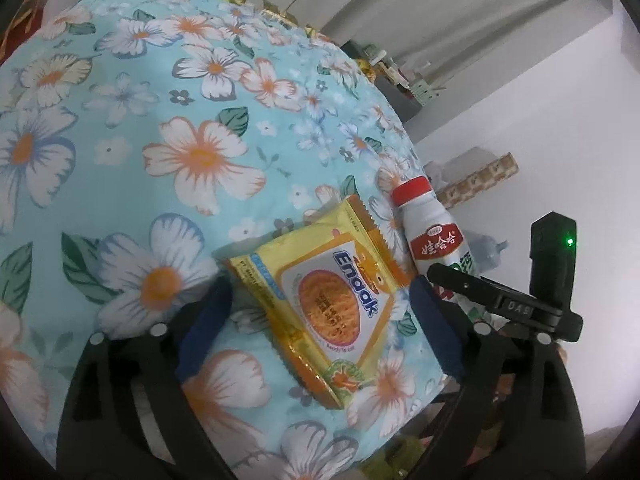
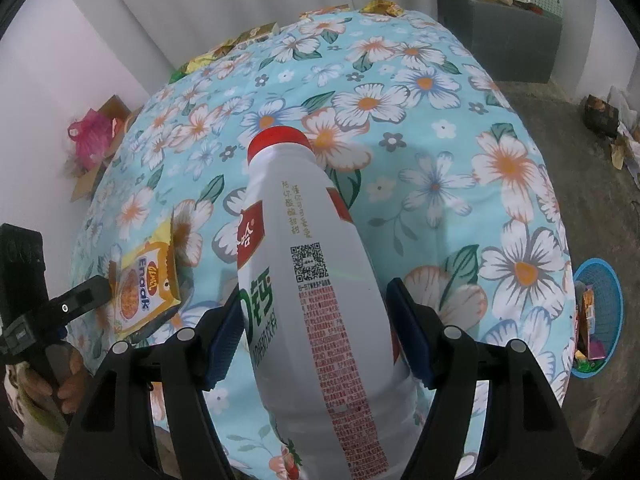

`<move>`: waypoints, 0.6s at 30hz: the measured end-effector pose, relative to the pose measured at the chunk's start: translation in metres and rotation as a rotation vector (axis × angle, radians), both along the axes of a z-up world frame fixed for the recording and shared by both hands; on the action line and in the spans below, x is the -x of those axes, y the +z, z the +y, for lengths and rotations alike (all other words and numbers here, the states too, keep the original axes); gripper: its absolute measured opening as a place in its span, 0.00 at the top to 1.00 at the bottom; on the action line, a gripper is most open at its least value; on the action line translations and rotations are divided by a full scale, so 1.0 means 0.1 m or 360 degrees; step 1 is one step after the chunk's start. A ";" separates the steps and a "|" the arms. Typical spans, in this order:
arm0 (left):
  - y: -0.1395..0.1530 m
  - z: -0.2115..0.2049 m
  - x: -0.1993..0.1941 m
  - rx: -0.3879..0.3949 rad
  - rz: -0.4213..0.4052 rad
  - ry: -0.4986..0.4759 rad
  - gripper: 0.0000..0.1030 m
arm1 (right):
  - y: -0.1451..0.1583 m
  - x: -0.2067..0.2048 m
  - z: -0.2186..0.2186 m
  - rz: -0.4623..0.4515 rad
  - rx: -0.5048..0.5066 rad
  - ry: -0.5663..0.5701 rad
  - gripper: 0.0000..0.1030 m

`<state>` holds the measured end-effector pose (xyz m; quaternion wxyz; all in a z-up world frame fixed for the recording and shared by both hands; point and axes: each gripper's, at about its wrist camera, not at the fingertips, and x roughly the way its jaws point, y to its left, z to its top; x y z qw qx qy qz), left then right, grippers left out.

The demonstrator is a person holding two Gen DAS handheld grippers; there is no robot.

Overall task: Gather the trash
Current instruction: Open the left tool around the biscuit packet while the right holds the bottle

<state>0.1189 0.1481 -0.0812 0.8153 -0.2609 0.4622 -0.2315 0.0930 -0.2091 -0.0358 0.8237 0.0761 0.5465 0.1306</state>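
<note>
Left wrist view: left gripper (image 1: 320, 312), jaws spread apart and empty, straddled one yellow Enaak snack packet (image 1: 320, 304) that lay flat on the floral-covered counter (image 1: 120, 160). The packet sat between the two blue pads, touching neither as far as could be told; its long axis ran from 11 o'clock to 5 o'clock, skewed across the jaw line, so a close here would likely catch it on its corners. Packet: sealed-looking foil, crimped ends, blue lettering, orange noodle disc printed at centre. Right wrist view: right gripper (image 2: 316, 328), jaws clenched on a white drink bottle (image 2: 316, 280), red cap pointing to 12 o'clock, long axis in line with the fingers, label with red print and a QR code facing the camera; bottle appeared lifted off the cloth. The same packet lay at 9 o'clock of this gripper, nearer the left one. Blue basket (image 2: 600, 316) on the floor at 3 o'clock, holding wrappers, judged the bottle's destination. Further foil wrappers (image 2: 380, 7) lay along the counter's far edge at 12 o'clock.
</note>
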 end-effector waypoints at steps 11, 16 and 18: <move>0.02 -0.08 0.05 -0.0024 -0.0084 0.0043 0.09 | 0.00 0.00 0.00 0.0013 0.0003 0.0000 0.34; 0.02 -0.08 0.05 -0.0049 -0.0082 0.0032 0.09 | 0.00 0.00 0.01 0.0012 0.0002 0.0000 0.34; 0.02 -0.07 0.05 -0.0043 -0.0078 0.0031 0.09 | 0.00 0.00 0.01 0.0012 0.0001 0.0000 0.34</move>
